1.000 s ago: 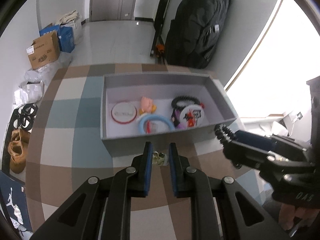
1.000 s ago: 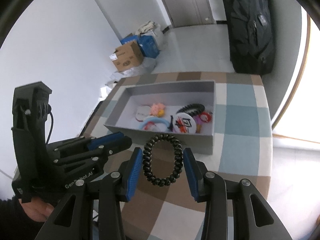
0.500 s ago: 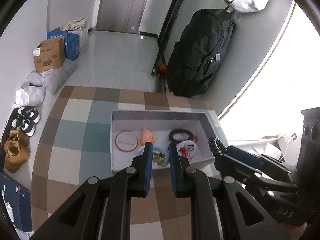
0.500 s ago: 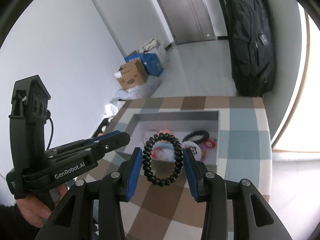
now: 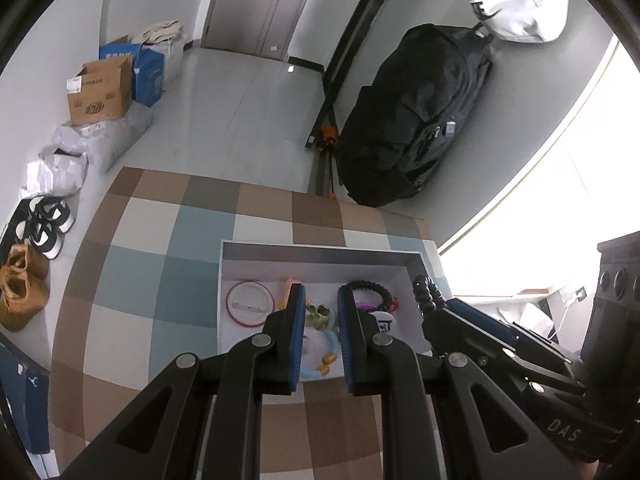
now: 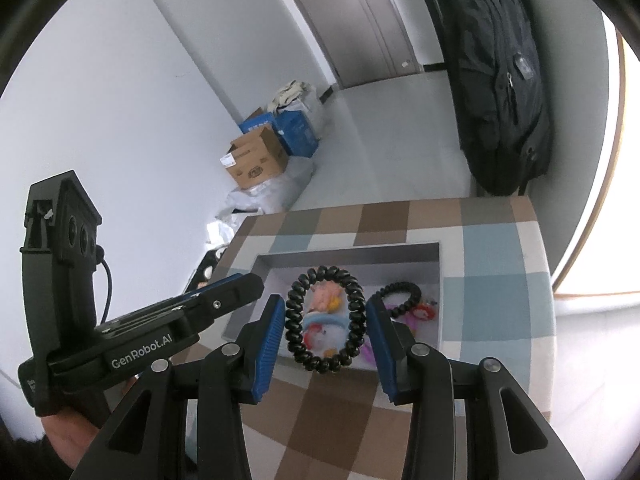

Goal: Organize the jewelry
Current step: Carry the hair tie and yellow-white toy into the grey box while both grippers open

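Both grippers are now hovering higher over the gray tray (image 5: 320, 254): left gripper (image 5: 319, 316) pinching a green charm (image 5: 318, 316), right gripper (image 6: 325, 330) clasping a black spiral hair tie (image 6: 325, 320).

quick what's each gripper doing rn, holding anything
left gripper: closed on a small green hair clip, above the gray box.
right gripper: closed on a black spiral hair tie.
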`<state>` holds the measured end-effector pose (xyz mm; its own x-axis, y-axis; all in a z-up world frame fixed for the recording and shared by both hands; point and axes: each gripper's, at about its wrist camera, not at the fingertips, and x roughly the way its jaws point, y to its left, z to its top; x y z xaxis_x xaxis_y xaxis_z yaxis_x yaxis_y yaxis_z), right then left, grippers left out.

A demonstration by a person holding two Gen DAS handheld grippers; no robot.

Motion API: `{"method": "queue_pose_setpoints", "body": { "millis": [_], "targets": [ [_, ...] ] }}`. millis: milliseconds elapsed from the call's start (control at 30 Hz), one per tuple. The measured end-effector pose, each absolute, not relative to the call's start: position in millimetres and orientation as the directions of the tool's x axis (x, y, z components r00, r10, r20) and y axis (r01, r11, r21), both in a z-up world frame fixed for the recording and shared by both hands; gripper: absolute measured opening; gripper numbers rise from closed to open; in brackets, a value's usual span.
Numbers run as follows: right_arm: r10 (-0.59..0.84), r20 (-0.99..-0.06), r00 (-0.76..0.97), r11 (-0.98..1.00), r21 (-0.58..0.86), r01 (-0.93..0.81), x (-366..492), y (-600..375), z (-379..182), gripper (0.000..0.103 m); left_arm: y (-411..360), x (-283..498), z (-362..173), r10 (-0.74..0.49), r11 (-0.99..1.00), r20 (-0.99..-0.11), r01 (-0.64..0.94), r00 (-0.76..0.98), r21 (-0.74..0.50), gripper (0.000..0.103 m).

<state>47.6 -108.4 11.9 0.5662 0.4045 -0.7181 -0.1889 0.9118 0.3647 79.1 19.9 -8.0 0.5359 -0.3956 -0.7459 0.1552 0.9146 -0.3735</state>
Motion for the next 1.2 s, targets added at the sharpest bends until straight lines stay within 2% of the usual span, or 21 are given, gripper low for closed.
{"method": "queue_pose_setpoints", "body": {
  "millis": [933,1100,1133,1167,1200],
  "targets": [
    [0.389,-0.763,0.517,0.911,0.403,-0.092,68.4,-117.4,-10.8,0.043,9.6,99.6,-30.5,-0.422,0.904,-0.782,0.152,0.459,-0.400,0.012],
    [0.400,-0.758,0.516,0.900,0.430,-0.066,69.6,-124.4,-11.9,0.046,11.6,100.9,-29.8,-0.433,0.898,-0.776,0.147,0.458,-0.414,0.013],
    [0.398,-0.756,0.520,0.901,0.429,-0.065,69.7,-124.8,-10.7,0.050,10.8,101.8,-30.1,-0.437,0.897,-0.778,0.150,0.451,-0.416,0.013],
    [0.394,-0.752,0.528,0.902,0.428,-0.064,69.3,-125.8,-8.9,0.054,10.5,102.3,-30.0,-0.454,0.888,-0.773,0.159,0.444,-0.431,0.015],
    [0.395,-0.746,0.536,0.901,0.427,-0.070,68.9,-127.0,-6.4,0.055,10.8,102.5,-29.8,-0.461,0.885,-0.770,0.161,0.441,-0.437,0.027]
  ]
}}
